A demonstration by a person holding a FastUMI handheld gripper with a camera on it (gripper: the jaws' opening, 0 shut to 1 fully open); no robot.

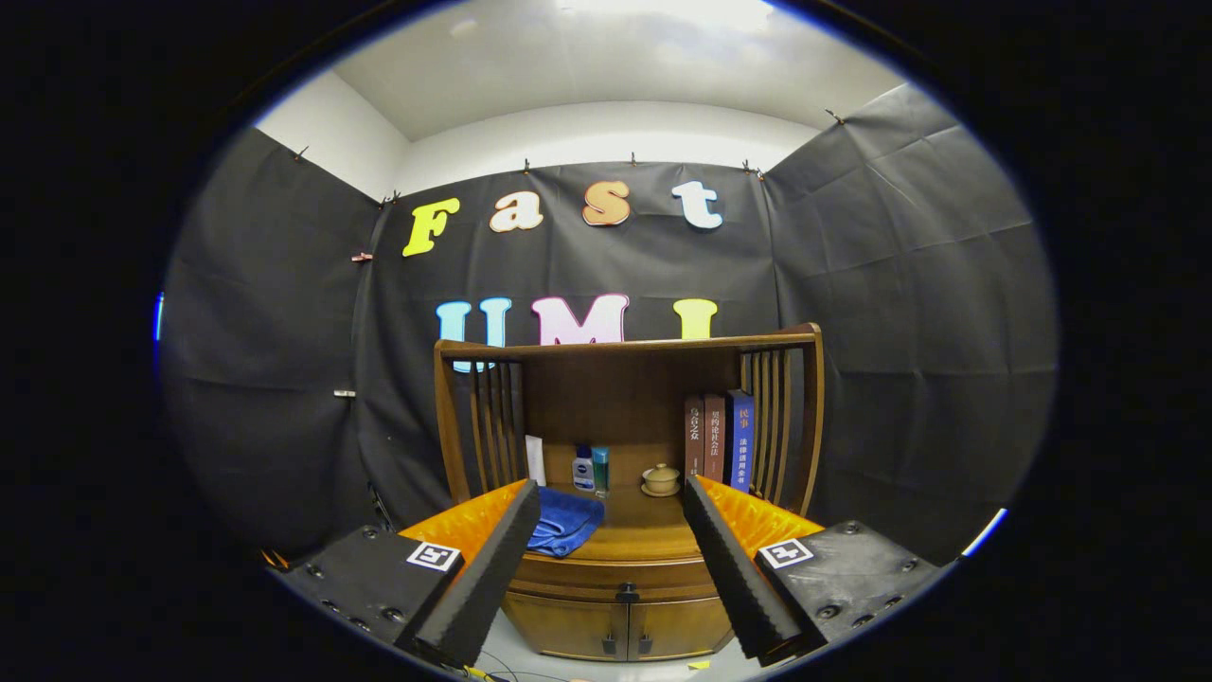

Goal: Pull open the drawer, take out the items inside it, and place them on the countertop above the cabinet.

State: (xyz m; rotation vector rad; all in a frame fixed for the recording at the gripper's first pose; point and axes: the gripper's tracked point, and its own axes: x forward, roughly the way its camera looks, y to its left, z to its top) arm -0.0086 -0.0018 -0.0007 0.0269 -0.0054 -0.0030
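Sitting shut under the desk point(653, 542), the drawer point(625, 578) with its dark knob point(626, 594) lies between and beyond the tool's point(611, 568) spread, empty fingers point(492, 559). On the desk lie a blue cloth point(566, 521), bottles point(590, 469), a lidded cup point(660, 479); books point(720, 440) stand at its right.

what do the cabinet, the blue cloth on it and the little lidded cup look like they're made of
The brown cabinet looks like varnished wood: warm grain, soft sheen. The blue folded cloth seems terry or microfibre, matte and nubby. The small beige lidded cup is probably glazed ceramic, though too small to be sure. The claw is open, its fingers apart ahead of the cabinet.
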